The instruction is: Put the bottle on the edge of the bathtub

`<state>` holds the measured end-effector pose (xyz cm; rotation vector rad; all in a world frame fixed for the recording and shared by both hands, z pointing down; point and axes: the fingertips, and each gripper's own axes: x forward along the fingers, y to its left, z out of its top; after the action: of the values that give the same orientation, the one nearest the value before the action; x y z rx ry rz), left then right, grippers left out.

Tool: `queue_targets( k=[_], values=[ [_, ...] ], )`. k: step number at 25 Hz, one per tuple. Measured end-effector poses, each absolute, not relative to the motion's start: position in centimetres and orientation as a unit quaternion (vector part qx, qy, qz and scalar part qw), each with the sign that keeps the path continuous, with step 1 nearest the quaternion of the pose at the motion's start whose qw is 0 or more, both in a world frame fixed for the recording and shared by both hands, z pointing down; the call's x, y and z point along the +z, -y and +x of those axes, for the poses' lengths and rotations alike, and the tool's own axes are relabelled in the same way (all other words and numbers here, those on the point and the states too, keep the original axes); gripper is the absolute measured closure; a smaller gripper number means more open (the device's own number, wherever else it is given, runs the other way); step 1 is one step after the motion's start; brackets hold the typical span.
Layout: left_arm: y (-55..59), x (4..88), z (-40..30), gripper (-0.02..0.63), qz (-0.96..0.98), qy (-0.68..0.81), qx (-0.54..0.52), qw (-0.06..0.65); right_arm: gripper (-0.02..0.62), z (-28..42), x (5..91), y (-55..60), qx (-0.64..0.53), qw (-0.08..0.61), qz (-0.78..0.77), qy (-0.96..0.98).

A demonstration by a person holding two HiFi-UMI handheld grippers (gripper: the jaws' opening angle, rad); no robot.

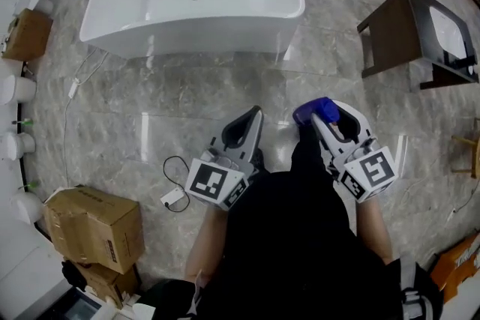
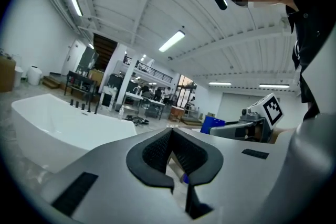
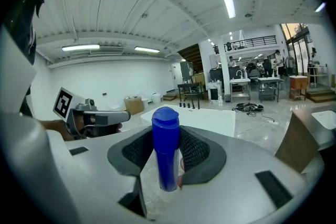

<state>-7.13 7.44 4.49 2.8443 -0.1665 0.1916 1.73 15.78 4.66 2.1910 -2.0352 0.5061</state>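
The white bathtub (image 1: 195, 0) stands on the marble floor well ahead of me, and it also shows as the bathtub (image 2: 58, 128) and the bathtub (image 3: 207, 117) in the two gripper views. My right gripper (image 1: 324, 116) is shut on a blue bottle (image 1: 309, 111) and holds it in front of my body. In the right gripper view the bottle (image 3: 166, 149) stands upright between the black pads (image 3: 195, 150). My left gripper (image 1: 255, 116) hangs beside it, and the left gripper (image 2: 171, 134) has its jaws together on nothing.
A dark brown side table (image 1: 409, 34) stands to the right of the tub. Cardboard boxes (image 1: 94, 225) sit at the lower left. A cable with a white adapter (image 1: 174, 196) lies on the floor by my left gripper. White fixtures (image 1: 16, 90) line the left wall.
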Motion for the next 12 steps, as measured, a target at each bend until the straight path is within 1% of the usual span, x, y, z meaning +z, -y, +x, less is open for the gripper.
queue_targets(
  k=[12],
  values=[
    [-8.6, 4.9, 1.0, 0.594, 0.962, 0.215, 0.049, 0.163, 0.442, 11.0, 6.7, -13.2, 0.17, 0.092, 0.594, 0.781]
  ],
)
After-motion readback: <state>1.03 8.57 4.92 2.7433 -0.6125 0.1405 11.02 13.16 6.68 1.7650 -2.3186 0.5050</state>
